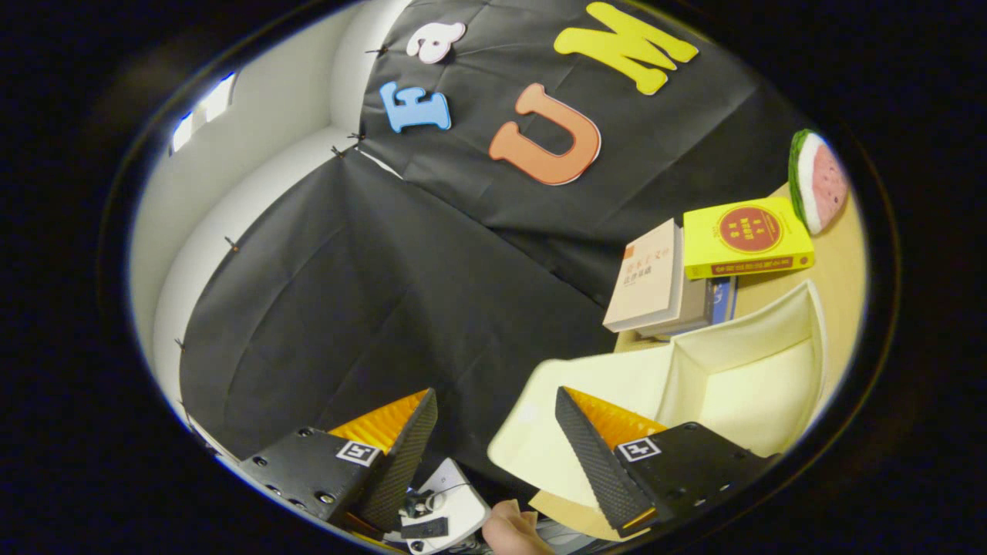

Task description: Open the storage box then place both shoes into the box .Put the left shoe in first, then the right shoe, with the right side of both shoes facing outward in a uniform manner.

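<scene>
Fingers (432, 439) of the gripper (493, 447) stand apart, with nothing between them but the black cloth wall (370, 293). Just ahead of the right-hand finger lies the storage box (740, 378), cream-coloured, open, its flap (570, 416) folded out toward the fingers. Its long axis runs from the flap back toward the books. Inner walls are plain and the cavity holds nothing visible. Behind the box, a stack of books (678, 285) with a yellow one (746, 235) and a watermelon-slice toy (819, 181) rest on the wooden table (837, 254). A fingertip (513, 528) shows below.
</scene>
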Demonstrator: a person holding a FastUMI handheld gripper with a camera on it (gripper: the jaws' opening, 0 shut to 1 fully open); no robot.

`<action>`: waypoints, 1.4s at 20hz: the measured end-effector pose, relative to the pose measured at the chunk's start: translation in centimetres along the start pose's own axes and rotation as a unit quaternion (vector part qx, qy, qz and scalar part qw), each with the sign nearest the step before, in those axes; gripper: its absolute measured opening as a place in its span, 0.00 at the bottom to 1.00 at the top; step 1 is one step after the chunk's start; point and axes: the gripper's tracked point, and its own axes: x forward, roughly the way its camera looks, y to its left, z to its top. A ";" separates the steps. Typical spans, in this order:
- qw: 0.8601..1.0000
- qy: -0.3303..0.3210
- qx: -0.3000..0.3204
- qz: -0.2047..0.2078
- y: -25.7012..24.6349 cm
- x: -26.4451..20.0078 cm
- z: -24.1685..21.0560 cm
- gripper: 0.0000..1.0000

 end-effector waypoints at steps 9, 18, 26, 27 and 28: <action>0.978 0.001 -0.100 -0.183 -10.7 -5.8 2.9 0.95; 0.926 0.066 -0.162 -0.335 -22.4 -13.9 3.8 0.95; 0.872 0.132 -0.215 -0.421 -29.5 -22.7 2.7 0.94; 0.864 0.148 -0.221 -0.429 -30.2 -23.8 2.3 0.94; 0.855 0.163 -0.227 -0.437 -31.0 -24.9 1.8 0.94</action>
